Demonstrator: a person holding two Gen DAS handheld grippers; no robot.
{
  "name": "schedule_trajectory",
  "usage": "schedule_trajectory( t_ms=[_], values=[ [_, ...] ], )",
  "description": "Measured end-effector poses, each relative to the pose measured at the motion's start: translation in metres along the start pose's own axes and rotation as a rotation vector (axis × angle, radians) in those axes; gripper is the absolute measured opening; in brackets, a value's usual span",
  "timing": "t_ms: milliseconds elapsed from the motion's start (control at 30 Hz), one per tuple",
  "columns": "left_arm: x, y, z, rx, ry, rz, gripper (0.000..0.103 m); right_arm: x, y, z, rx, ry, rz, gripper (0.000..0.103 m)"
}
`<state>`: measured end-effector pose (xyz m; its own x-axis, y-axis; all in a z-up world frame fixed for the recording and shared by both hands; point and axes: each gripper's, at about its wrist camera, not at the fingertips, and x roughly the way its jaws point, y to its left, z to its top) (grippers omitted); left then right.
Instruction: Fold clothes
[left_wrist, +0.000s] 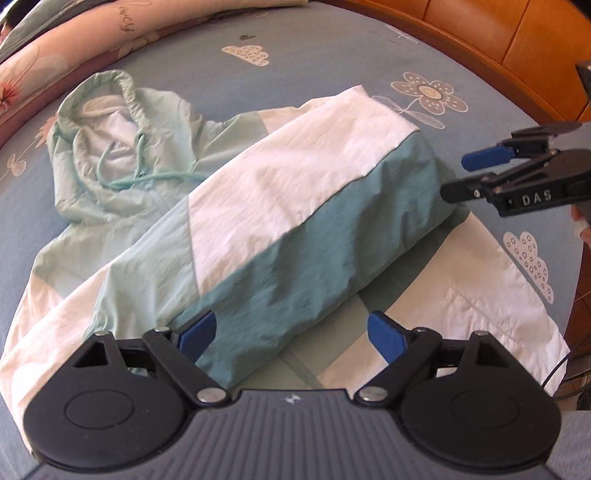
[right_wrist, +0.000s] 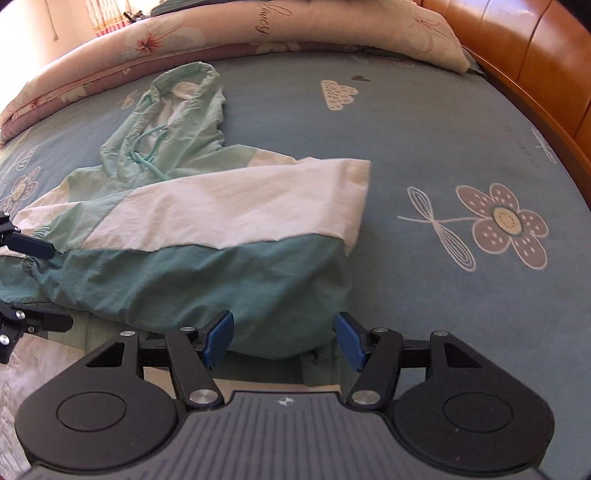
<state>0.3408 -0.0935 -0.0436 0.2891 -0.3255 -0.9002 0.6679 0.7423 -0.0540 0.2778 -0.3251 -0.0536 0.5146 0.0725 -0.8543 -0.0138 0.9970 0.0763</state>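
1. Hovering over the near part of the jacket (left_wrist: 280, 206), the left gripper (left_wrist: 291, 334) has its jaws wide apart; the blue pads (left_wrist: 195, 332) press on nothing, although the dark green cloth passes below the left one.
2. The right gripper (right_wrist: 284, 338) also holds nothing. Its jaws stand apart, and the folded edge of the cloth lies under them without being pinched. In the left wrist view this gripper (left_wrist: 458, 177) is at the right, just beside the end of the folded part.
3. The jacket lies on the blue bed sheet (right_wrist: 461, 155), its hood (left_wrist: 99, 118) at the far left with the drawstring (left_wrist: 147, 177) loose. One side panel, white and dark green, is laid across the body of the jacket, and a white part with a pocket (left_wrist: 472, 306) is uncovered at the near right.
4. I judge that one fold is just set down and both grippers are free.
5. The next move probably needs a new grip on the uncovered white side or the bottom hem, taking only one layer.
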Motion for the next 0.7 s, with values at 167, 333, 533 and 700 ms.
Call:
schedule_trajectory(
  t_ms=[167, 333, 533, 700],
  values=[
    [0.026, -0.027, 0.059, -0.065, -0.037, -0.127, 0.089, 0.016, -0.023, -0.036, -0.057, 0.035, -0.039, 0.066],
    [0.058, -0.042, 0.093, -0.165, -0.055, -0.265, 0.089, 0.037, -0.018, -0.045, -0.114, -0.008, -0.006, 0.066],
    [0.109, -0.062, 0.123, -0.167, -0.059, -0.273, 0.089, 0.047, -0.021, -0.038, -0.065, -0.159, -0.127, 0.067],
    [0.157, -0.075, 0.135, -0.144, -0.043, -0.17, 0.092, 0.039, -0.042, -0.052, 0.133, -0.151, -0.205, 0.069]
  ],
)
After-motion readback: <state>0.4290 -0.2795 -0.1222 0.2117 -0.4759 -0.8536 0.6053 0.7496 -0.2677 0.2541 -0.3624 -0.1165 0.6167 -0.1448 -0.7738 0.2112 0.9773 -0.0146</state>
